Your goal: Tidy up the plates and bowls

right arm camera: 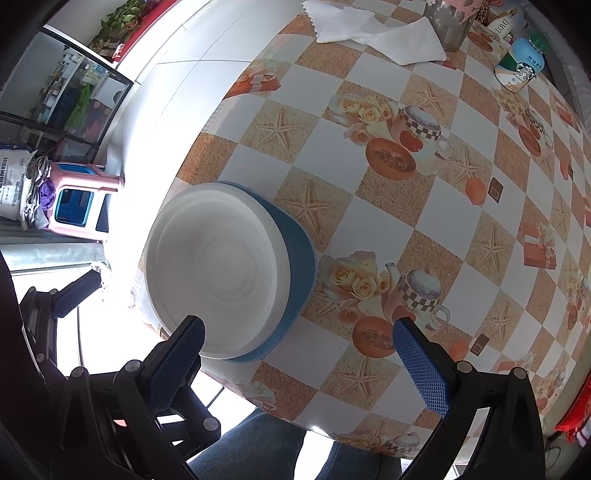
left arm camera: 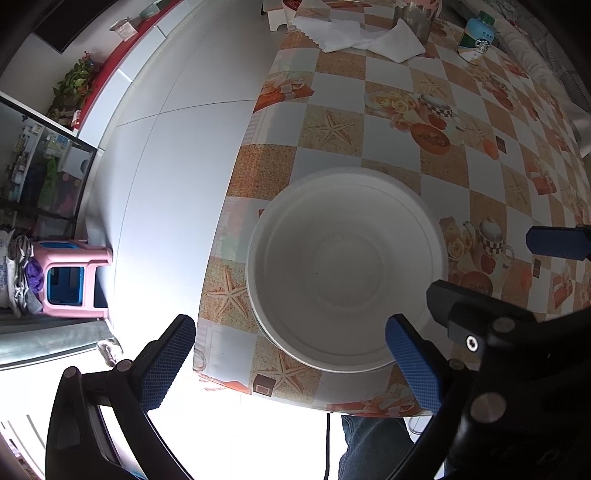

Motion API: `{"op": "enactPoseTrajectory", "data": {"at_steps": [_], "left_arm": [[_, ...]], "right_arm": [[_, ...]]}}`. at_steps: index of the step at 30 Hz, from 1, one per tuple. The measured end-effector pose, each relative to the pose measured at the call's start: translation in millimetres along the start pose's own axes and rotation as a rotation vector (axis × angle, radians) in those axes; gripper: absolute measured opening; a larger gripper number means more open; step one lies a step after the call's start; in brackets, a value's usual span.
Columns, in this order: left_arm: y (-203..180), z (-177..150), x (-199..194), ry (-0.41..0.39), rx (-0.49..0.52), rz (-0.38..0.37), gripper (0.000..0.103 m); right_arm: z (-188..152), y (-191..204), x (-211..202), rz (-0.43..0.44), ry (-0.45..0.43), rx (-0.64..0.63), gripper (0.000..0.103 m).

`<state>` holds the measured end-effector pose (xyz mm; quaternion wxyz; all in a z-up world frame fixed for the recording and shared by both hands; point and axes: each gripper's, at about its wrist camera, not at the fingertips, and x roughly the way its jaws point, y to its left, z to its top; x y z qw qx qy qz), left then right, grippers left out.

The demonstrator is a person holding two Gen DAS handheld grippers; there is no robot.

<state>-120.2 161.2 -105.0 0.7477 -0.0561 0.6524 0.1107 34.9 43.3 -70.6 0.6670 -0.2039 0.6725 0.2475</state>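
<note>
Bench (right arm camera: 388, 236), checked cloth with starfish and teapot prints, carries everything. The stack sits at its near left corner, close to the edge, likely so both claws reach it from the person's side.

White bowl (right arm camera: 218, 273) nests in a blue plate (right arm camera: 301, 258): bowl on top, plate underneath, only the plate's right rim showing. From the left wrist the white bowl (left arm camera: 343, 269) hides the plate almost fully; whether a second white dish sits under it I cannot tell, the rim looks doubled. Stacking looks done, or close to it.

Orientation: bowl mouth faces up, base down, sitting level. Both round, so no real long axis; the only axis is vertical through the centre.

Left claw (left arm camera: 291, 363) spread wide, empty, hanging over the near rim of the bowl, one finger off the bench edge. Right claw (right arm camera: 299, 360) also spread, empty, its left finger over the bowl's near rim, right finger over bare cloth.

Far side: white napkin (right arm camera: 384, 31), bottle (right arm camera: 517, 70), well apart from the stack.
</note>
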Motion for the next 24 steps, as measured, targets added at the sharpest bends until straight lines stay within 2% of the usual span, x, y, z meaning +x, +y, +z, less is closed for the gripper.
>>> {"op": "enactPoseTrajectory", "data": {"at_steps": [20, 22, 24], "left_arm": [[-4, 4, -5, 0.002, 0.000, 0.032, 0.103], [-3, 4, -9, -0.028, 0.000, 0.048, 0.103], [0, 5, -20, -0.092, -0.001, 0.058, 0.103]], "right_arm": [[-2, -1, -4, 0.010, 0.000, -0.012, 0.103], [-2, -1, -4, 0.013, 0.000, -0.013, 0.103], [-1, -2, -4, 0.027, 0.000, -0.016, 0.103]]}}
